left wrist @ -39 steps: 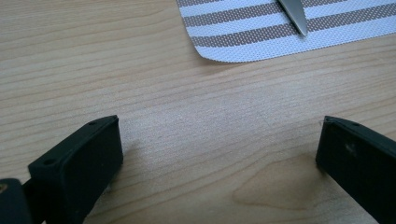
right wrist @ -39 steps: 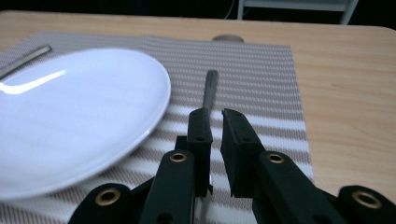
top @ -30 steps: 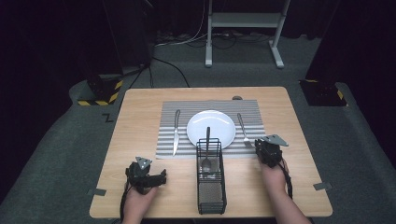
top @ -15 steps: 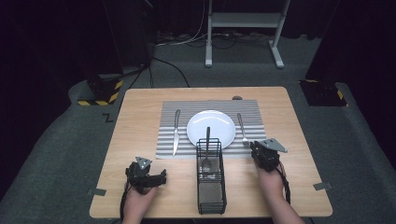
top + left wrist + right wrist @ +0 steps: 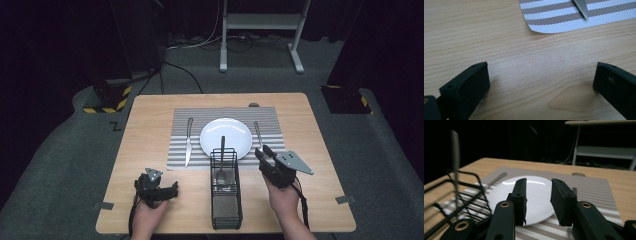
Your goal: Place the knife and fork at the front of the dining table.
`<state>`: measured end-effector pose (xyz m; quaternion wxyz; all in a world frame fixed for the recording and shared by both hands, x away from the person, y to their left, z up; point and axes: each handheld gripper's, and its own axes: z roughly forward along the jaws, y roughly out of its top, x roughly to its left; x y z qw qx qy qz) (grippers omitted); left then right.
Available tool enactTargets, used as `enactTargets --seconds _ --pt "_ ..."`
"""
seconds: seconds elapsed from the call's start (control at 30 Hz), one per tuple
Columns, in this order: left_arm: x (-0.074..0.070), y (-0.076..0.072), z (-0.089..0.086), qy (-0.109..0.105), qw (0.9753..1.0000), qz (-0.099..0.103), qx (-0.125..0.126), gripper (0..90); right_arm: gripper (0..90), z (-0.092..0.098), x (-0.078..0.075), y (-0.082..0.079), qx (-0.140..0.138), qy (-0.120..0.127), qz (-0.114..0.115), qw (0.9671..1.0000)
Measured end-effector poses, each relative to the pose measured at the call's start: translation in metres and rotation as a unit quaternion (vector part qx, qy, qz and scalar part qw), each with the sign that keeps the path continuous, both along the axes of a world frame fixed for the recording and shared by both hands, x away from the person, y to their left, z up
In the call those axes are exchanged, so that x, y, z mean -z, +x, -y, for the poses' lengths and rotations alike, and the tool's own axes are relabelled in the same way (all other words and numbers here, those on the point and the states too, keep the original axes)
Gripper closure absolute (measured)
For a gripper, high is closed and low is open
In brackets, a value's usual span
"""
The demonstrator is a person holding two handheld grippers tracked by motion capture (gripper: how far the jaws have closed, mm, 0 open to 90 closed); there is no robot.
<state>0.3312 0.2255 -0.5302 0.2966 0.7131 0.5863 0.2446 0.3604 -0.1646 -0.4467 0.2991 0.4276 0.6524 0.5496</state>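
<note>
The right tongs (image 5: 263, 155), jaws slightly parted and empty, hovered near the fork (image 5: 258, 134) lying right of the plate (image 5: 226, 137) on the placemat (image 5: 182, 116). Apparently mid-reach; next, centre over the handle and pinch. The left tongs (image 5: 172, 189) rested spread on the bench (image 5: 145, 125).

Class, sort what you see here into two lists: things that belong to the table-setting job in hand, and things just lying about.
Belonging to the job:
wire basket
utensil standing in the basket
plate
knife
utensil right of the plate
striped mat
right gripper
left gripper

Just lying about:
small round thing at the mat's far edge
metal stand on the floor
</note>
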Motion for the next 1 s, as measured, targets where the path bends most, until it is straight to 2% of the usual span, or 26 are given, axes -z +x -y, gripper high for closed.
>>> enactTargets --seconds 0.13,0.4,0.73,0.9,1.0 --pt "0.0 0.0 0.0 0.0 1.0 0.0 0.0 0.9 63.7 -0.011 -0.013 -0.004 -0.017 0.006 0.017 0.9997" --pt "0.0 0.0 0.0 -0.001 1.0 0.0 0.0 0.8 62.4 -0.038 -0.029 0.0 -0.049 0.027 0.026 0.9981" --pt "0.0 0.0 0.0 -0.002 1.0 0.0 0.002 0.9 64.4 -0.077 -0.034 0.017 -0.092 0.009 0.022 0.9955" --pt "0.0 0.0 -0.001 -0.003 1.0 0.0 0.002 0.8 68.0 -0.085 -0.033 0.022 -0.104 -0.006 0.019 0.9944" --pt "0.0 0.0 0.0 -0.002 1.0 0.0 0.002 0.9 70.3 -0.087 -0.03 0.027 -0.113 -0.009 0.007 0.9935"
